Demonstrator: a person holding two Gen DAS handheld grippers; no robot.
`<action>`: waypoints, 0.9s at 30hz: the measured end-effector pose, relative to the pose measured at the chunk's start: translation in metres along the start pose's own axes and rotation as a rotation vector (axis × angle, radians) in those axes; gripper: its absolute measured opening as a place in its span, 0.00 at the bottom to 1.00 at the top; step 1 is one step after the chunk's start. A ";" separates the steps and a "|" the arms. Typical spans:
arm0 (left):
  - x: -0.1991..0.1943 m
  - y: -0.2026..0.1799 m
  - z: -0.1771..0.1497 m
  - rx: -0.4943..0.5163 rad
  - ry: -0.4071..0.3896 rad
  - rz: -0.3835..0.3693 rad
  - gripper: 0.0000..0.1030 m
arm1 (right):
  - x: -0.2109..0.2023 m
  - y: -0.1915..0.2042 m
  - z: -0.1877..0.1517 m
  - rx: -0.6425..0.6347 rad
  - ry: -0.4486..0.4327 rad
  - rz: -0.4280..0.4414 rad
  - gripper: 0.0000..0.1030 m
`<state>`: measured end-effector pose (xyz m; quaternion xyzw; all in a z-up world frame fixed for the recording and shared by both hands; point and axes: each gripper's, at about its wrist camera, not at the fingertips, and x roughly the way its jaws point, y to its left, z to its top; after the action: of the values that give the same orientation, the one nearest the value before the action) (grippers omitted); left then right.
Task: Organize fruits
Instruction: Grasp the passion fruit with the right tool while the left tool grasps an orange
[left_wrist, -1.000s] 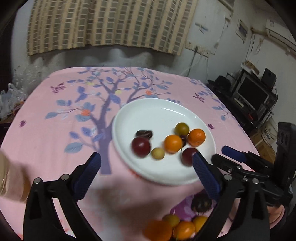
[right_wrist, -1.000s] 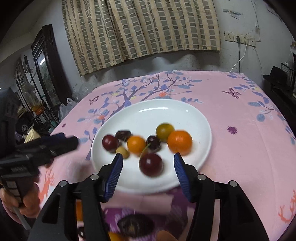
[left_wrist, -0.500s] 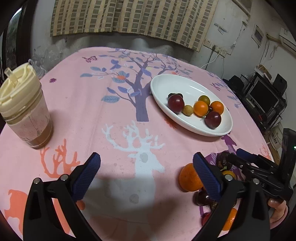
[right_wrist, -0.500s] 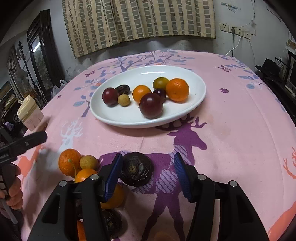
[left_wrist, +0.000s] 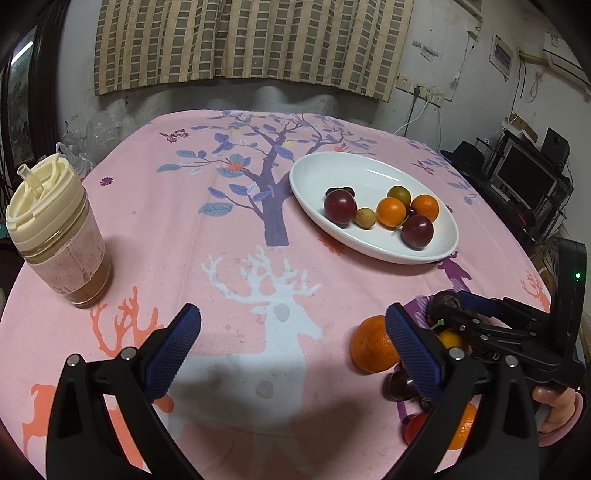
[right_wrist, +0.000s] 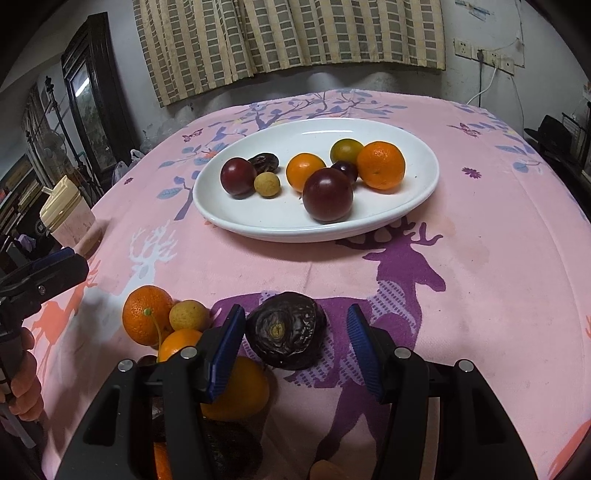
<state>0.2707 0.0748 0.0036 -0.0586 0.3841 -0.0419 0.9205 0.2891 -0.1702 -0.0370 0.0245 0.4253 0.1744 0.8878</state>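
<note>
Jaws on the right gripper are standing spread around a dark wrinkled fruit, its left pad nearly touching and gripping nothing; the left gripper is gaping wide over bare cloth, empty. That fruit, purple-black with a pale stem scar, is lying on the pink tablecloth just nearer than the white plate, beside a loose orange. Since half a second ago the right gripper is sitting closer around the fruit, and the plate is appearing slightly farther off in the left view.
</note>
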 end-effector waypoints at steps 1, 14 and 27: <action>0.000 0.000 0.000 -0.001 0.000 0.003 0.95 | 0.001 -0.001 0.000 0.006 0.003 0.009 0.54; 0.017 -0.044 -0.022 0.232 0.095 -0.184 0.69 | -0.023 -0.020 0.007 0.104 -0.061 0.059 0.41; 0.035 -0.054 -0.030 0.272 0.118 -0.198 0.50 | -0.030 -0.014 0.006 0.075 -0.089 0.045 0.40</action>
<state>0.2722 0.0148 -0.0346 0.0314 0.4207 -0.1871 0.8871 0.2805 -0.1923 -0.0132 0.0751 0.3910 0.1768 0.9001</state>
